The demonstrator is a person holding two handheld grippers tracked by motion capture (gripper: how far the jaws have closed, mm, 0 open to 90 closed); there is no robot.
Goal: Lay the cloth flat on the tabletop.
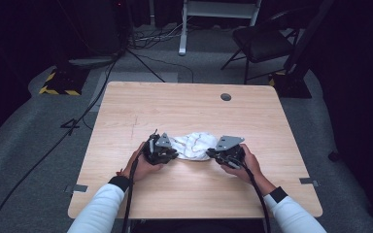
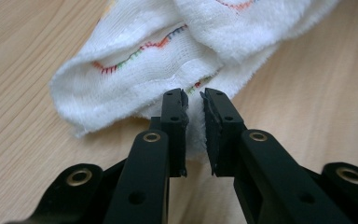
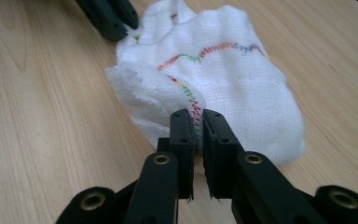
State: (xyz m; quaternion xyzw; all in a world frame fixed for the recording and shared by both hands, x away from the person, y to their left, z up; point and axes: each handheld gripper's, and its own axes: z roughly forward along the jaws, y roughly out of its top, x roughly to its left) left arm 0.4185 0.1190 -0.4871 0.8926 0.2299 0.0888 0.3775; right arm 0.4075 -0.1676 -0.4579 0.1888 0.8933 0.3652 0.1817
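A crumpled white cloth (image 1: 194,144) with a multicoloured stitched hem lies on the wooden table (image 1: 189,107), between my two grippers. My left gripper (image 1: 161,151) is at the cloth's left end; in the left gripper view its jaws (image 2: 195,100) pinch a fold of the cloth (image 2: 168,60). My right gripper (image 1: 226,153) is at the cloth's right end; in the right gripper view its jaws (image 3: 195,119) are shut on the cloth's (image 3: 223,84) stitched edge. The left gripper's tip (image 3: 109,18) shows at the far side of the cloth there.
A round cable hole (image 1: 226,97) sits near the table's far right edge. A black chair (image 1: 264,41) and cables lie on the floor beyond the table. Bare wood surrounds the cloth on all sides.
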